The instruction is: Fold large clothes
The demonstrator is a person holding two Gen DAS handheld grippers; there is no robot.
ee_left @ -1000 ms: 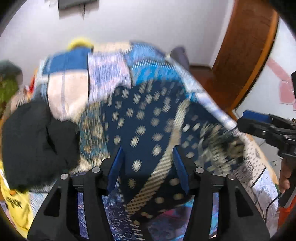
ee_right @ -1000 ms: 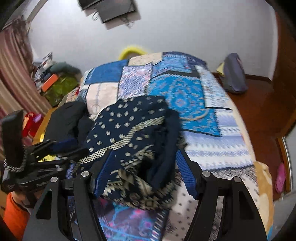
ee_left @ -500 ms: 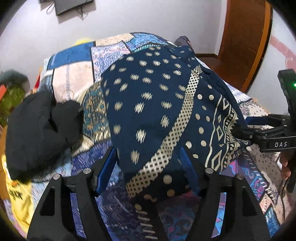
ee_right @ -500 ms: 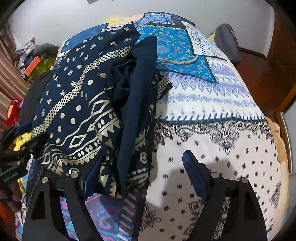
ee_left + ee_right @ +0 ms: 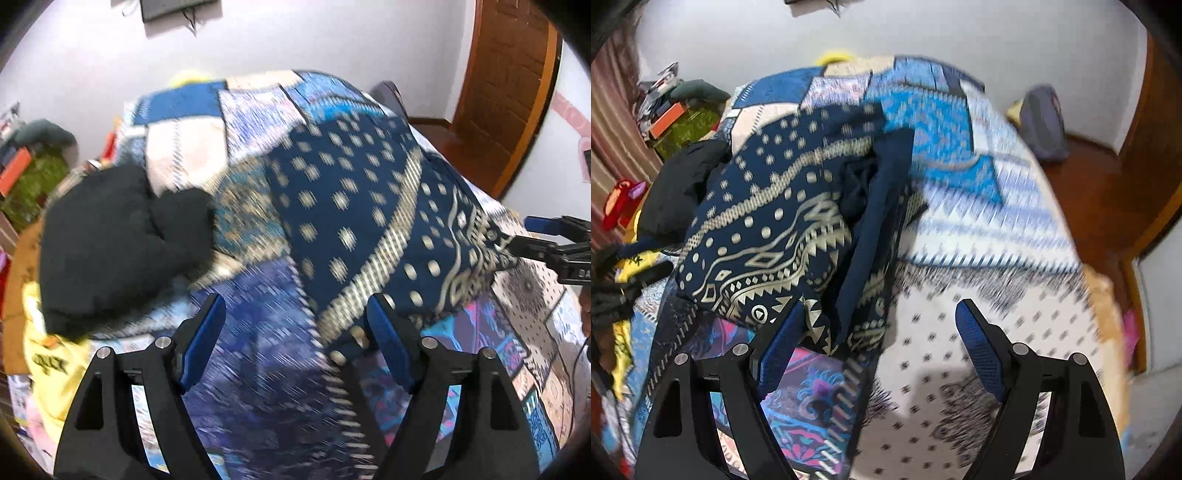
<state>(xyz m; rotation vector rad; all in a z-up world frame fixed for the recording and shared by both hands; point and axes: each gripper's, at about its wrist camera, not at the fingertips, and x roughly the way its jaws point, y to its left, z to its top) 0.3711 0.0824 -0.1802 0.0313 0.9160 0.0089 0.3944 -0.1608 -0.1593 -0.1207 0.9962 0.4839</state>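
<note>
A navy garment with cream dots and geometric bands (image 5: 369,206) lies folded in a heap on the patchwork bedspread (image 5: 258,354). It also shows in the right wrist view (image 5: 790,229). My left gripper (image 5: 295,347) is open and empty, just in front of the garment's near left edge. My right gripper (image 5: 879,350) is open and empty, with its left finger beside the garment's near hem. The right gripper also shows at the right edge of the left wrist view (image 5: 546,243), touching the garment's corner.
A black garment (image 5: 118,243) lies left of the navy one, above a yellow cloth (image 5: 51,362). The patterned bedspread (image 5: 997,258) stretches right. A grey bag (image 5: 1043,129) sits on the wooden floor by the door. Clutter stands at far left.
Both grippers have let go of the navy garment and pulled back toward me. The left gripper has shifted left off the cloth. The garment has settled lower on the bed.
</note>
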